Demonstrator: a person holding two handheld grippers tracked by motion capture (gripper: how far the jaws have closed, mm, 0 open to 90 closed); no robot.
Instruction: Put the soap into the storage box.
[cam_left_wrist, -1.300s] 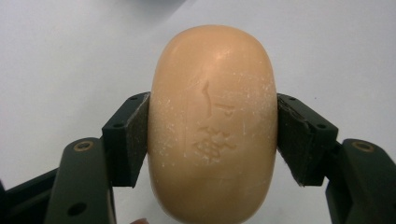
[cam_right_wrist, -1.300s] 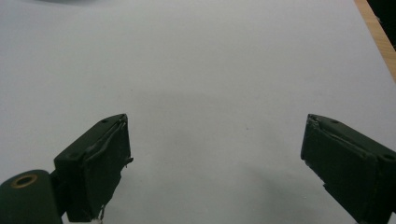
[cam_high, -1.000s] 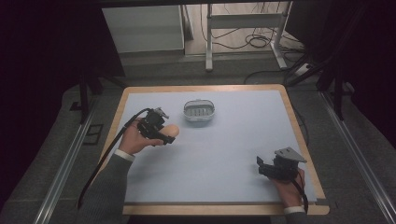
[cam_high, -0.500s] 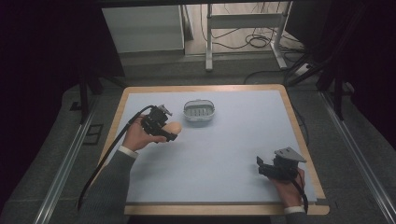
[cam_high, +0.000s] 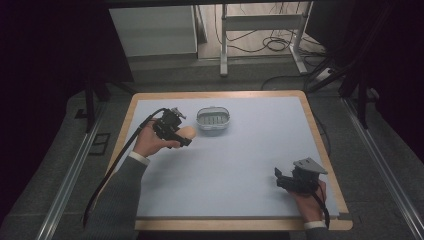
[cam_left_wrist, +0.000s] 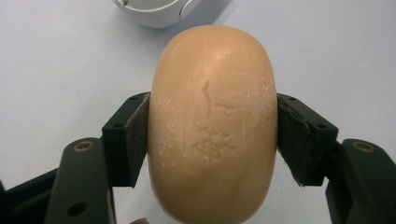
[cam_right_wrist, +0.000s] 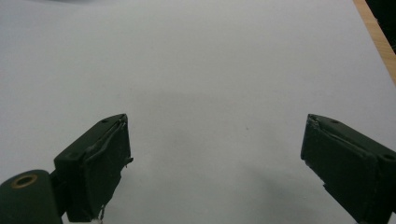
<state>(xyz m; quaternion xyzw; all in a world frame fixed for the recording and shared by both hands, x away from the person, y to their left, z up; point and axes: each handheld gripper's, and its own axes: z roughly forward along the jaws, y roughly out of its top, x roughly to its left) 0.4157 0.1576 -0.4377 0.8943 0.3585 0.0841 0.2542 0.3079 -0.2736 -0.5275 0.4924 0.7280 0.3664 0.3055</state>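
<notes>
left gripper (cam_high: 186, 137): clamped on the soap bar (cam_left_wrist: 212, 126), pads (cam_left_wrist: 137, 135) pressing both long sides; embossed face toward the camera.
soap bar: carried just above the mat, off the surface as far as I can judge; in the high view it sits at 9 o'clock of the soap dish (cam_high: 213, 120), just beside it, not touching.
soap dish: white, slotted floor, nothing in it; at 12 o'clock of the mat (cam_high: 240, 165), near the far edge. In the left gripper view its rim (cam_left_wrist: 154, 11) is at 12 o'clock past the bar.
right gripper (cam_high: 278, 178): jaws apart, nothing between them, parked at 5 o'clock of the mat, well apart from the dish.
table (cam_high: 320, 140): wooden border around the mat.
done: bar picked up and brought beside the dish.
left: move it over the rim toward 3 o'clock, lower it, release. Judging by that, roughly two thirds through.
risk: bar looks dusty and smooth, could slip when the jaws open.
</notes>
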